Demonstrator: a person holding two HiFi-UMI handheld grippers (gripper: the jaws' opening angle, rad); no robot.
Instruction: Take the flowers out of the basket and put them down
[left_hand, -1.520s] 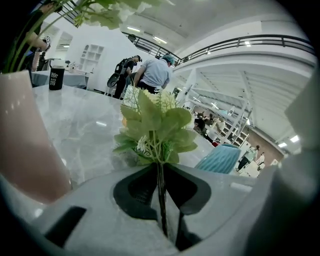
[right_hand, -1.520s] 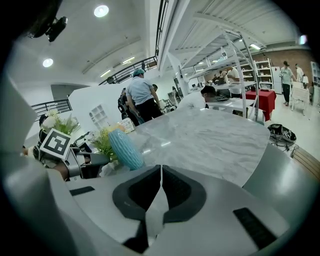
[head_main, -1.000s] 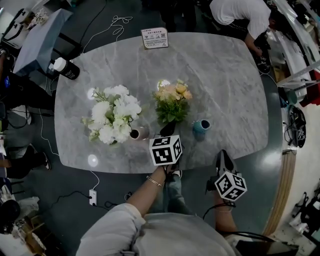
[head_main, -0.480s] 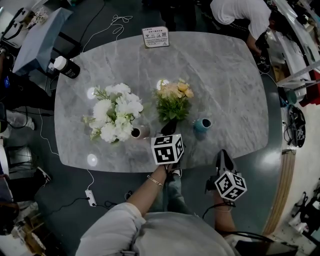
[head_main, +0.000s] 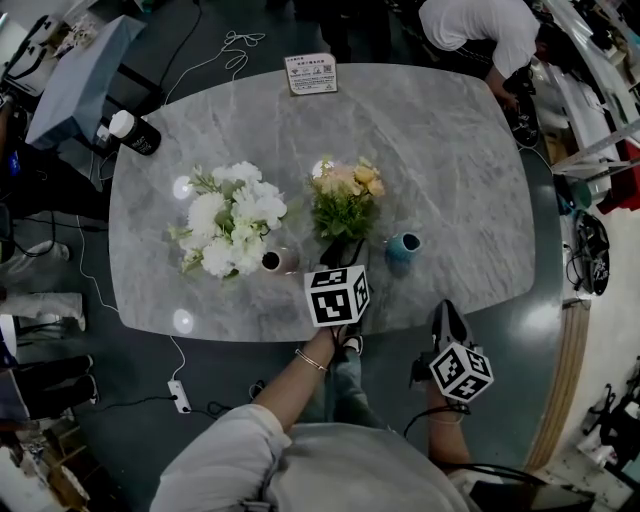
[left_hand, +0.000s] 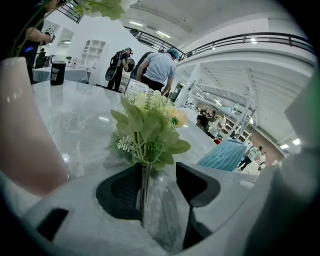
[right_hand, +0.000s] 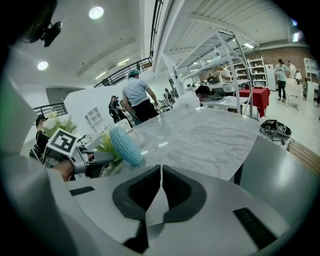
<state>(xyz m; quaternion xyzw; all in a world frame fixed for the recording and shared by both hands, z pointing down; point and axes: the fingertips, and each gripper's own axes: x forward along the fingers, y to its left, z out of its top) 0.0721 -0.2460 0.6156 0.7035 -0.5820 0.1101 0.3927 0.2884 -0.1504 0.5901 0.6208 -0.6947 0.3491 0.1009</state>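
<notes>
Grey marble table (head_main: 450, 150), head view: peach bouquet (head_main: 345, 195) on the top near the person's edge, blooms pointing away, stem end toward the left gripper (head_main: 343, 250). White bouquet (head_main: 232, 228) to its left, with a pink vase (head_main: 280, 261) at its base. Blue vase (head_main: 403, 245) just right of the peach bouquet. Right gripper (head_main: 447, 312) held off the table edge, apart from everything. Printed card (head_main: 310, 74) at the far edge, black bottle (head_main: 135, 135) at the far left.

Left gripper view: jaws have just been opening and stand apart. Bouquet stem (left_hand: 145, 187) sits between them, close along the left pad, with a clear gap to the right pad.

Right gripper view: jaws together, nothing between them. Blue vase and the other gripper show ahead to the left.
</notes>
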